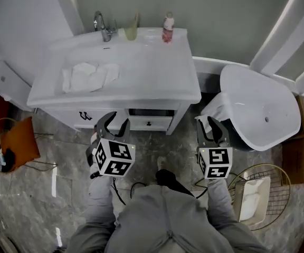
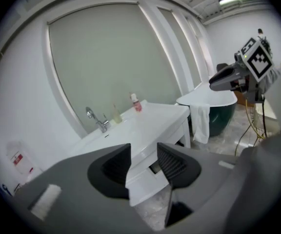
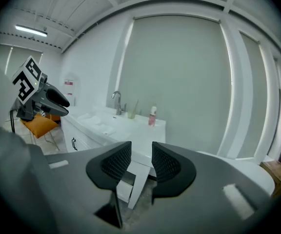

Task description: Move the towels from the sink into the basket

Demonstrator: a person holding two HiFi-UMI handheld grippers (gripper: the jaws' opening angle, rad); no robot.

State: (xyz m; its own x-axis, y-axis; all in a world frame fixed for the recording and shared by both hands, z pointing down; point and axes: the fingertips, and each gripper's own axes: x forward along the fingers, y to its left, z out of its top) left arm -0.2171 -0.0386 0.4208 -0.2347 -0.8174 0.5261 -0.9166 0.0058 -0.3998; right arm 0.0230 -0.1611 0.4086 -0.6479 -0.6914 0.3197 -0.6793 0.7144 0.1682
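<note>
Left gripper and right gripper hang before the vanity, jaws slightly parted on nothing, evidently readied for a reach. Towels lie bunched in the sink at eleven o'clock. The wire basket waits at four o'clock.

A white bathtub and orange cushion sit well apart.

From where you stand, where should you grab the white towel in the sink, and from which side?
I would pinch a raised fold on top of the crumpled towel, coming down from above on the front side of the sink. It lies in a loose, low heap, so flat edges give little to hold, and the faucet stands behind it.
</note>
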